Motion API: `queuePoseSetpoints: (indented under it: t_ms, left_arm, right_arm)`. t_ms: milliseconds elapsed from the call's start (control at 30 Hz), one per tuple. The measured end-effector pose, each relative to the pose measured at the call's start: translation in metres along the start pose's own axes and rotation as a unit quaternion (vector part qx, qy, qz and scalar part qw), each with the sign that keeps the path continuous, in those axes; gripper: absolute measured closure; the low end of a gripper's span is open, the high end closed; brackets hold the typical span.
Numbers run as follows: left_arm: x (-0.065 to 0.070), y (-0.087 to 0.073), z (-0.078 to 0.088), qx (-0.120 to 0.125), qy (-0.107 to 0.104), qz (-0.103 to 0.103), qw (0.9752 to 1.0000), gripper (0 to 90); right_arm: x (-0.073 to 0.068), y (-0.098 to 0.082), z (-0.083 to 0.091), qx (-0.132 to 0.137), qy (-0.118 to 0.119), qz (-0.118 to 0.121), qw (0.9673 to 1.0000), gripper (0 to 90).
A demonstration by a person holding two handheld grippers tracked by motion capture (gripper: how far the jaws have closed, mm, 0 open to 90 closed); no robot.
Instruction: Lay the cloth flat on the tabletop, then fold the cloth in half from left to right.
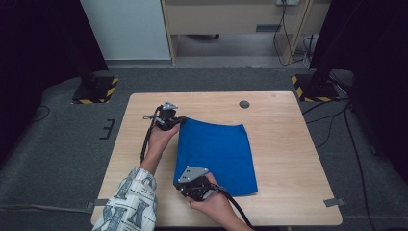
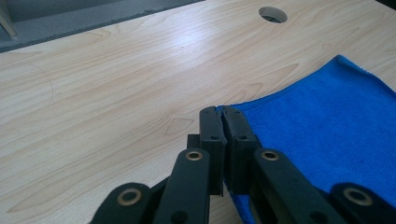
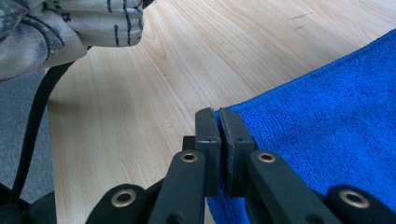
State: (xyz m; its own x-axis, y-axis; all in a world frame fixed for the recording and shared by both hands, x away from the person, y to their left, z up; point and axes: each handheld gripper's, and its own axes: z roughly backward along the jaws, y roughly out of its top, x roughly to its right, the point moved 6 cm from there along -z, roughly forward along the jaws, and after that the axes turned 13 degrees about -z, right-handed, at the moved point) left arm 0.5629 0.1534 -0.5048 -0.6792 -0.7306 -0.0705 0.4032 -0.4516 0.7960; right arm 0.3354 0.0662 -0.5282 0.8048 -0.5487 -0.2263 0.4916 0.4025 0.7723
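High view shows the blue cloth (image 1: 217, 156) flat on the worktop (image 1: 288, 159), its left corners pinched by the closed left hand-held gripper (image 1: 179, 120) and right hand-held gripper (image 1: 185, 185), so folding has barely begun.

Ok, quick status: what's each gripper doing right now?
Left gripper: closed on the far left corner of the blue cloth.
Right gripper: closed on the cloth's near left corner.
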Motion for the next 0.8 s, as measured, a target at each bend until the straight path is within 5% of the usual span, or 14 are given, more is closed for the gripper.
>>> queuePoseSetpoints:
  t_ms: [800]
  left_arm:
    - [-0.019,-0.004,0.022,0.001,0.008,0.001,1.0000,87.3]
  right_arm:
    - [-0.020,0.018,-0.012,0.013,0.005,0.010,0.9999,87.5]
